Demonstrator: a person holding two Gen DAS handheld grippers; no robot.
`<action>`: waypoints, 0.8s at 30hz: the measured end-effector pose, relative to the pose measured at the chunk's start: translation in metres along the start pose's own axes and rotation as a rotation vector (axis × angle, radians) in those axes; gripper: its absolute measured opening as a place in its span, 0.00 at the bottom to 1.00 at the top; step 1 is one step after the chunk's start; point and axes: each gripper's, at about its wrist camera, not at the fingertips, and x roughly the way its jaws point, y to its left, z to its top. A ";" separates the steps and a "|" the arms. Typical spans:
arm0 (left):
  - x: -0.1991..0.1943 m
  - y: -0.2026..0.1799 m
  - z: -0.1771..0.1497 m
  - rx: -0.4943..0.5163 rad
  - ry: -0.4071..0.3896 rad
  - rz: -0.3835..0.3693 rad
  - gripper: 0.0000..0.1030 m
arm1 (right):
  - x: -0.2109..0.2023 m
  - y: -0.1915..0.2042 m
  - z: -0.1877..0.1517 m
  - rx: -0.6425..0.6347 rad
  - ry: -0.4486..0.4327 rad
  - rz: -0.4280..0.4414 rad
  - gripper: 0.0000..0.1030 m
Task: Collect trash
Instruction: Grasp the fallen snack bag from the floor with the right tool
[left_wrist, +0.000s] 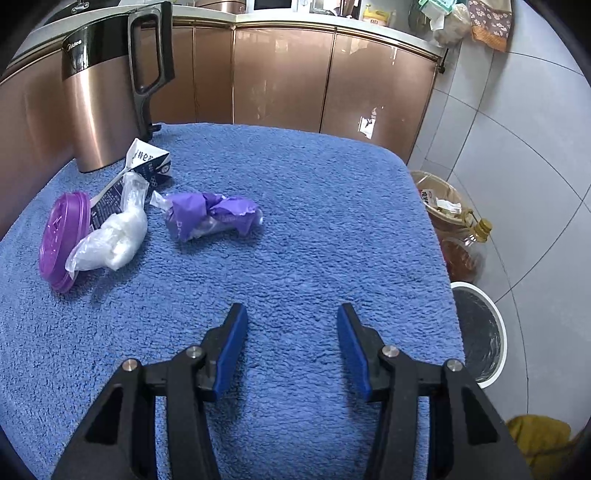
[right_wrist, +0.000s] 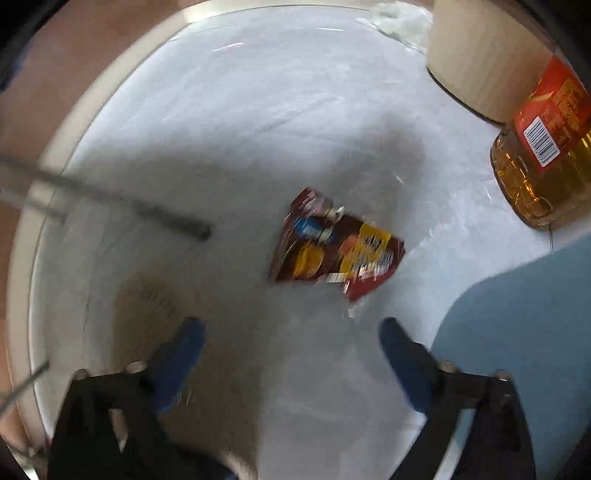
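Blue-padded right gripper (right_wrist: 291, 354): my jaws spread wide, nothing between them, pointing steeply down into the white bin (right_wrist: 48, 155). Red snack wrapper (right_wrist: 332, 251): just ahead of my fingertips, clear of both pads, blurred; whether it is falling or already lying on the liner I cannot tell. I judge this piece's drop to be done or nearly so. Oil bottle (right_wrist: 546, 147): beside the bin, on its far right.

Left gripper (left_wrist: 291, 343): my jaws stand partly apart, empty, hovering over the blue towel (left_wrist: 314, 221), with the bin low at the right, off the towel's edge. Remaining trash, all well ahead and left of these fingers: purple wrapper (left_wrist: 212, 218) nearest; crumpled clear plastic (left_wrist: 114, 236) beyond it; purple lid (left_wrist: 59, 236) under that; flattened carton (left_wrist: 147, 162) by the kettle (left_wrist: 103, 99).

Next move, in my judgement: reach forward-left, widen enough to straddle the purple wrapper, close, and carry it to the bin.
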 end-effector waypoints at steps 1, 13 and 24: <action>0.000 0.001 0.000 -0.001 0.000 -0.001 0.48 | 0.007 -0.002 0.006 0.016 0.007 -0.004 0.95; 0.004 0.002 0.003 0.004 0.005 -0.016 0.53 | 0.058 -0.020 0.031 0.101 0.049 -0.080 0.92; 0.004 0.004 0.002 0.001 0.003 -0.022 0.53 | 0.049 -0.029 0.000 0.121 0.060 -0.039 0.09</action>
